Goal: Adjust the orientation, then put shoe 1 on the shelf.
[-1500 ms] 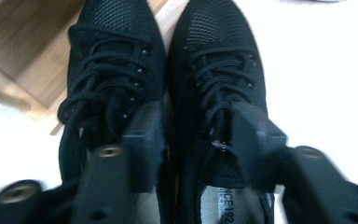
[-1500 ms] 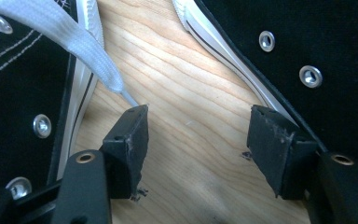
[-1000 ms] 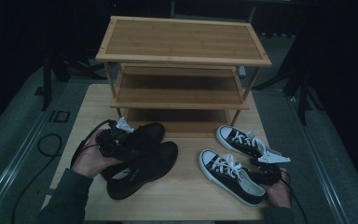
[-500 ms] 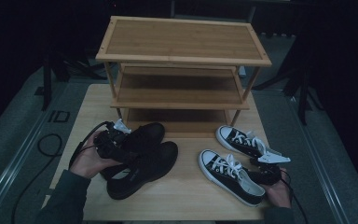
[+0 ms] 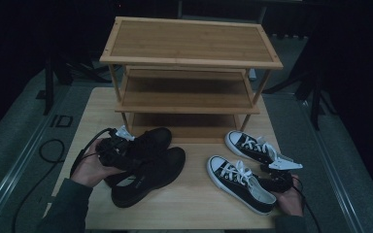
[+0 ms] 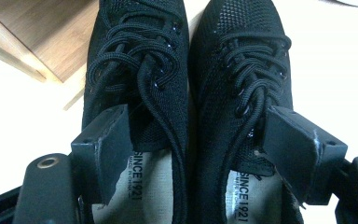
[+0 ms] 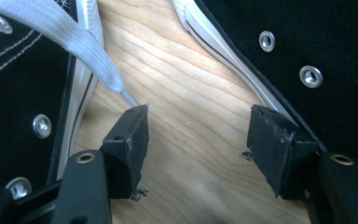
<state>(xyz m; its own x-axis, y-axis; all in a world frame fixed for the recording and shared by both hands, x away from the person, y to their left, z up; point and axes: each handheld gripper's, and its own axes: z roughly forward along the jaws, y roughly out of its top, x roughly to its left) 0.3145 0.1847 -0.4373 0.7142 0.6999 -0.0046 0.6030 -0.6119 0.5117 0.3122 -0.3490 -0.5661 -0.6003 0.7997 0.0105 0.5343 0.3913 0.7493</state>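
Observation:
Two black mesh lace-up shoes [image 5: 150, 170] lie side by side at the table's left, toes pointing right. My left gripper [image 5: 125, 154] is at their heels and stands open. In the left gripper view its jaws [image 6: 200, 154] sit one in each shoe's opening, over the printed insoles, with both inner collars between them. At the right lie two black canvas sneakers with white laces, a near one [image 5: 240, 182] and a far one [image 5: 252, 145]. My right gripper [image 5: 273, 173] is open over bare wood [image 7: 198, 140] between the sneakers' heels, holding nothing.
A three-tier bamboo shoe rack [image 5: 189, 48] stands at the back of the wooden table [image 5: 194, 208], all its shelves bare. Cables trail off the left edge [image 5: 53, 150]. A loose white lace end [image 7: 79, 46] lies just ahead of the right gripper's left jaw.
My left hand and gripper have edged slightly to the left at the black shoes' heels. The right gripper and the sneakers have stayed put.

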